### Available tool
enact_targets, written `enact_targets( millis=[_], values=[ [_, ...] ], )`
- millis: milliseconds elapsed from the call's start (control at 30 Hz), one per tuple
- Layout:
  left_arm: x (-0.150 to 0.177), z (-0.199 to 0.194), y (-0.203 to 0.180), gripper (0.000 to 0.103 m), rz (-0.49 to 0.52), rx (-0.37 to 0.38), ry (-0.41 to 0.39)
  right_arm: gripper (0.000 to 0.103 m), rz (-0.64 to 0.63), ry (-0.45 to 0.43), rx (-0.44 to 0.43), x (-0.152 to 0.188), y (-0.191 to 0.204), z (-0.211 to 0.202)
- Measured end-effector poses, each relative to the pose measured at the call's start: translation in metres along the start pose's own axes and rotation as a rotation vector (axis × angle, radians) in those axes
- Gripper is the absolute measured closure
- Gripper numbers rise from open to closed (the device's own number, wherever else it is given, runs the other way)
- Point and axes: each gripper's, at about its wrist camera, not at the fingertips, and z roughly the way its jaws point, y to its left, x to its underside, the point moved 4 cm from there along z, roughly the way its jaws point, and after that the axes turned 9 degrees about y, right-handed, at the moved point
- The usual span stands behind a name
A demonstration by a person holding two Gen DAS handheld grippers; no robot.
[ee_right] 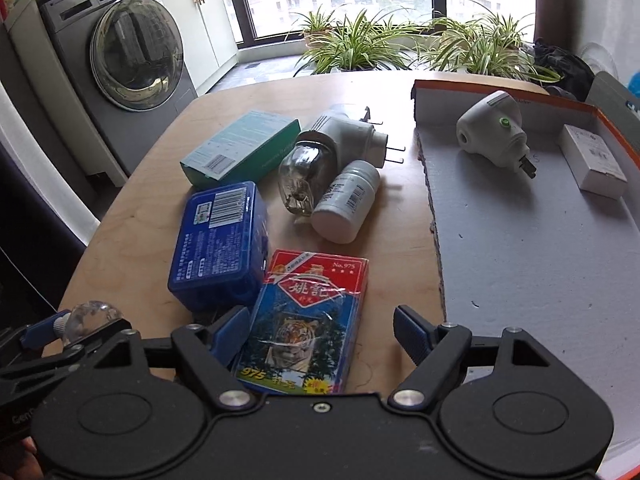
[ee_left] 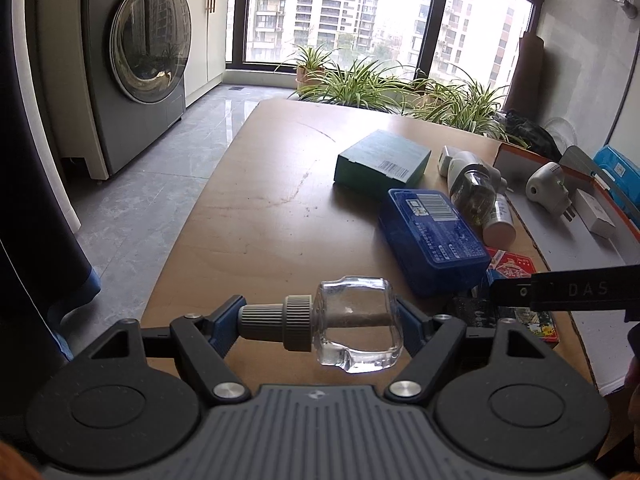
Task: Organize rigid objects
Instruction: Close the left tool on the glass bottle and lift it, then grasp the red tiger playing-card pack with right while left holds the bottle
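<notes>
Left wrist view: a clear glass bottle (ee_left: 354, 324) with a grey ribbed cap is clamped sideways between the blue pads of the left hand-held gripper (ee_left: 320, 322), one pad on the cap end and the other on the glass base, above the near edge of the wooden worktop (ee_left: 260, 208). In the right wrist view, the right hand-held gripper (ee_right: 320, 338) is seen with its jaws spread wide, and a pack of playing cards (ee_right: 304, 320) with a tiger print lies flat on the worktop between them; whether the left pad touches it cannot be told. Just beyond the pack lie a blue plastic case (ee_right: 218, 246), a white pill bottle (ee_right: 346, 202) on its side, a white plug-in vaporizer with a clear bottle (ee_right: 320, 160) and a teal box (ee_right: 240, 148). To the right, an orange-rimmed box lid (ee_right: 520, 240) holds a second plug-in vaporizer (ee_right: 494, 128) and a small white box (ee_right: 594, 162).
</notes>
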Motion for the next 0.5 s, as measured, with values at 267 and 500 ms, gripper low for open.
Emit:
enact_targets(
  millis=[267,500],
  values=[
    [-0.003,0.000,-0.001,0.024,0.023,0.042,-0.011,0.008,-0.049,-0.001,0.114,0.003,0.011,0.007],
    [-0.005,0.003,-0.002,0.024,0.024,0.069,-0.007,0.032,-0.064,-0.050,0.117,0.002,0.016,0.007]
  ],
)
